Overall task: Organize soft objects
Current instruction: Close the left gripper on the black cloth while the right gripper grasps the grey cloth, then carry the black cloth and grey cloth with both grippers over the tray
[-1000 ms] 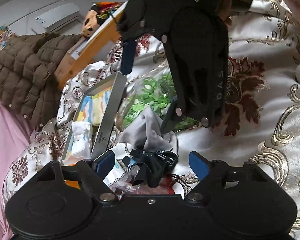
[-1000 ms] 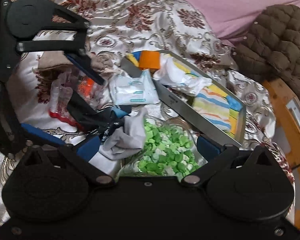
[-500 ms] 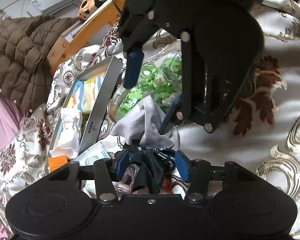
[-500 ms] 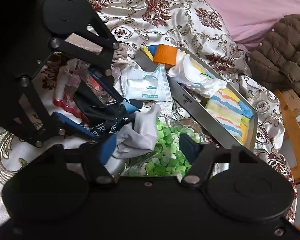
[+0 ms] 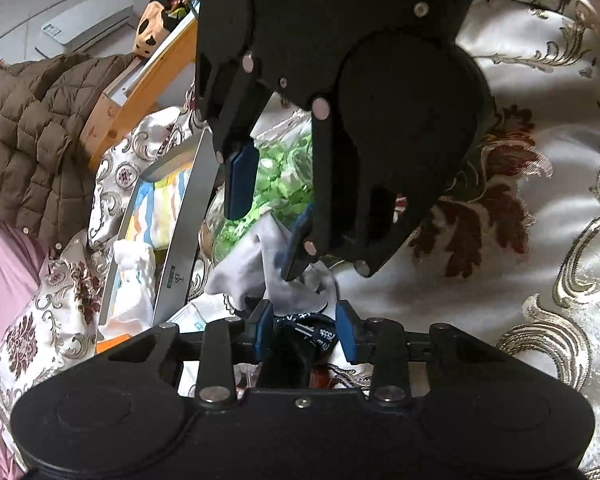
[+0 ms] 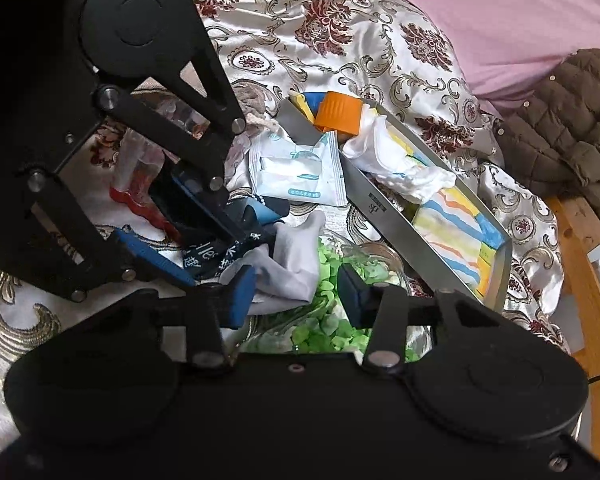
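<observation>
Bedding with a gold and maroon floral pattern (image 6: 340, 28) carries everything; a brown quilted jacket (image 6: 572, 120) lies toward the far edge by the wooden bed frame (image 6: 580, 248).

Status: I judge the sorting partly done. A metal tray (image 6: 396, 216) already holds a striped cloth (image 6: 456, 224), a white cloth (image 6: 396, 168) and something with an orange cap (image 6: 338, 114). A wipes packet (image 6: 300, 172) lies on the bed, touching the tray's near wall. Whether it counts as placed, I cannot tell.

Outstanding: a small heap on the bed just beside the tray. It consists of a grey sock (image 6: 291, 264), a black sock with white lettering (image 6: 219, 256), a clear bag of green pieces (image 6: 332, 320) and a crumpled clear wrapper with red print (image 6: 139, 184).

My left hand-held gripper (image 5: 304, 330) is closing, with the black sock (image 5: 300, 336) between its blue pads; the pads look at or very near the cloth, but I would not yet call the grip firm.

My right hand-held gripper (image 6: 295, 296) is closing as well. The grey sock's edge lies against its left pad and the green bag shows in the gap; nothing is clamped so far as I can see.

Remaining, in my judgement: secure both socks, separate them, carry them to the tray, then deal with the bag and wrapper.
</observation>
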Available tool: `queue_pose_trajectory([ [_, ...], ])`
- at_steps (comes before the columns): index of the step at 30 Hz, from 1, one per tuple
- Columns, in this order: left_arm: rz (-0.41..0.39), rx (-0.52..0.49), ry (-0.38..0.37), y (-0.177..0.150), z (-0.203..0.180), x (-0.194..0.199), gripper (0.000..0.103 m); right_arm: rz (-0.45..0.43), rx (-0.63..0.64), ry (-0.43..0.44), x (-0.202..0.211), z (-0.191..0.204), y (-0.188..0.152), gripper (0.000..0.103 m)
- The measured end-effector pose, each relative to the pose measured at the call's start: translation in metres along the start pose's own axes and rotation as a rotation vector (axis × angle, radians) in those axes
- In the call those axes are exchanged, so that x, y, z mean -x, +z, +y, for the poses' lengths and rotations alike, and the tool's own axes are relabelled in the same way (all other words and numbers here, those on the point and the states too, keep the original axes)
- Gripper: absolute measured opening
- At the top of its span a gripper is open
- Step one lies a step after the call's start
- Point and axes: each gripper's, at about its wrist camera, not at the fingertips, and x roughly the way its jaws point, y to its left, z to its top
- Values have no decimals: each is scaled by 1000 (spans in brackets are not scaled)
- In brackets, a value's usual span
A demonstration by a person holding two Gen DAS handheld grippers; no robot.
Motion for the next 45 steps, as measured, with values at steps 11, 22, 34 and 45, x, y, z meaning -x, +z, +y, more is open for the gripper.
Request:
queue_pose_trajectory([
  [11,82,26,21,0,-2,-7,37,6,33,10,1,3,-1,18],
  [22,101,116,9,-4,4,-5,3,-15,19,0,4,-4,-4,4],
  [34,28,259,6,-2,28,16,1,-125,-93,-119,27,-25,-6,2],
  [45,-75,430,53,-1,58,39,0,-207,-177,-334,36,-48,-12,2],
])
